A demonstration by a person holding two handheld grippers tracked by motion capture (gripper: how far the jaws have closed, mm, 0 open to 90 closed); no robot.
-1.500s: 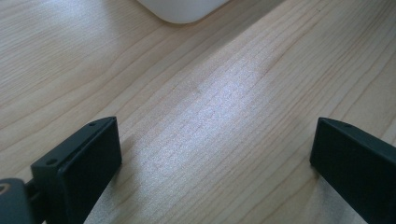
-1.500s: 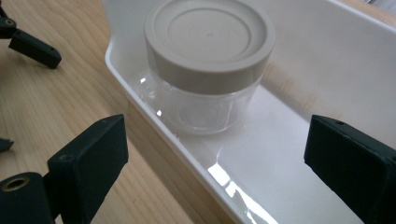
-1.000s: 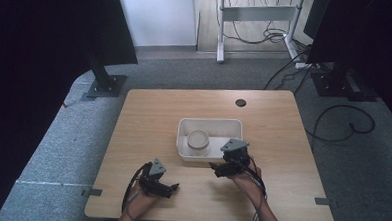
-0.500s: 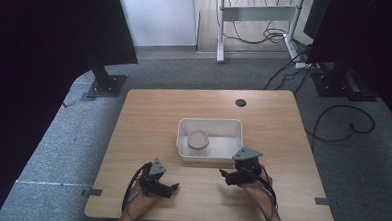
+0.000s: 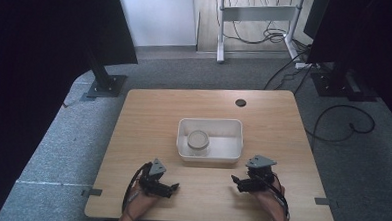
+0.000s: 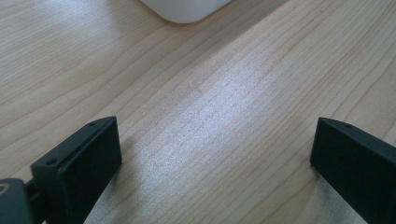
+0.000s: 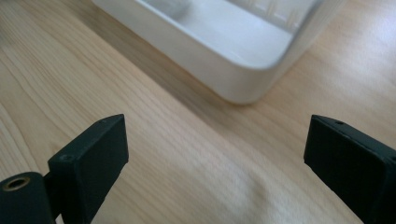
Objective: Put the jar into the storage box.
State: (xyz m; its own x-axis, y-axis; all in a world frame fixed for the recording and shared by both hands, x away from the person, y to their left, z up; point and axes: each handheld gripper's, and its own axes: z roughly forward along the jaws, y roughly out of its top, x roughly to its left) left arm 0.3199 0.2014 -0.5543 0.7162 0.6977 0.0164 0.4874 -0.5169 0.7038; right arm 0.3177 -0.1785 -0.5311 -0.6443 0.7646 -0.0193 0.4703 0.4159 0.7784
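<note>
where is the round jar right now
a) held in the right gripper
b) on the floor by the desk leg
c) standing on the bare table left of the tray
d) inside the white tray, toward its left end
d, since the high view shows the jar standing inside the white tray near its left end, and both grippers sit apart from it with jaws open over bare wood.

No readable text in any view.

No lettering, label, brand mark or number could be made out on the wooden table [image 5: 153,118], on the white tray [image 5: 235,142], on the jar [image 5: 198,142] standing in it, or on the black jaws seen in the two gripper views.
</note>
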